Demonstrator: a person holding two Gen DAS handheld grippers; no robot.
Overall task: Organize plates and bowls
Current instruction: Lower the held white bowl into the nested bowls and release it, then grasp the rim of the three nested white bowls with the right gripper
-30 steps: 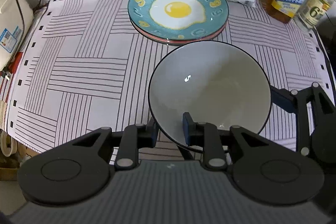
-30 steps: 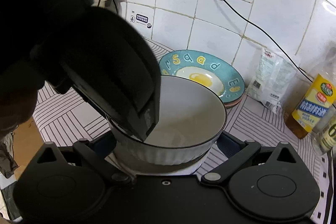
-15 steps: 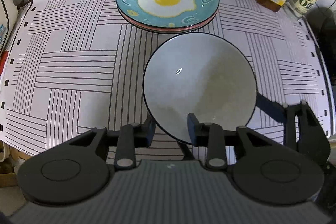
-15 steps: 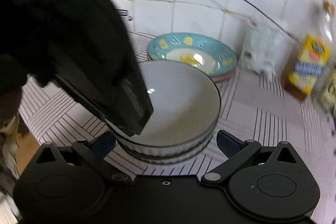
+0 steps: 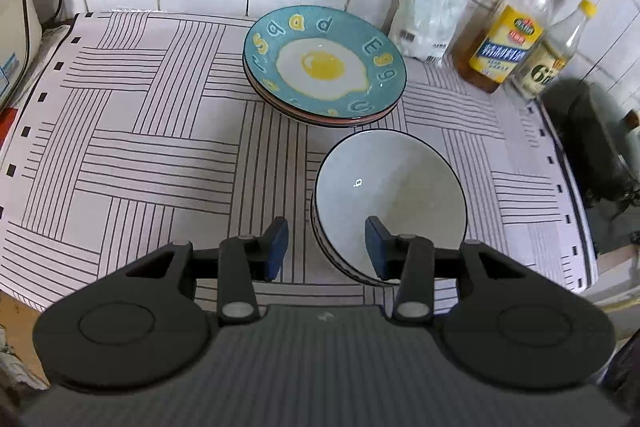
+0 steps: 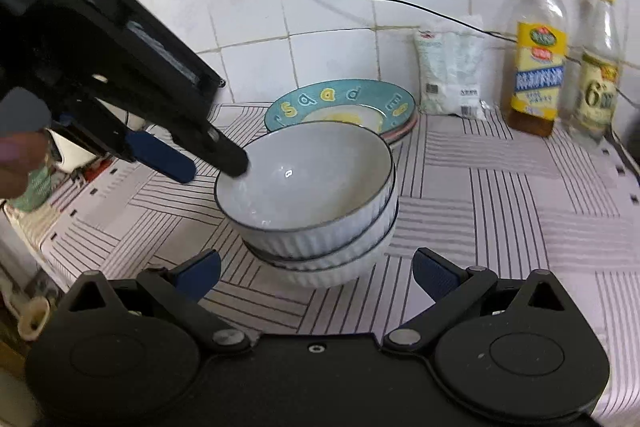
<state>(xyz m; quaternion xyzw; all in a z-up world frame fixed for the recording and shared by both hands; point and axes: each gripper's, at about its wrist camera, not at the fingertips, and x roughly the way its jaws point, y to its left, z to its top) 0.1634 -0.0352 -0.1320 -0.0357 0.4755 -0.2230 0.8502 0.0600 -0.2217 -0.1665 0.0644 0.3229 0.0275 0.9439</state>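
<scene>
Nearest the right wrist camera, the right gripper [image 6: 316,273] stands with its blue pads wide apart and empty, just short of the bowl stack [image 6: 320,223], touching nothing. The left gripper [image 5: 326,243] is letting go: its jaws are opening, the near rim of the top bowl [image 5: 390,203] sits between the pads, and neither pad appears to press on it. The step in hand seems to be releasing that bowl, nested on the ribbed white ones below, on the striped mat [image 5: 160,155]. To do it well, the left fingers should spread fully before they lift, then back out up and away from the rim, so a pad does not catch the thin edge and tip or slide the stack. The right gripper is best kept clear unless the stack needs steadying. Just behind the bowls sit the egg-patterned plates [image 5: 324,67], stacked; beyond them, against the tiled wall, stand the oil bottles [image 5: 504,47]
</scene>
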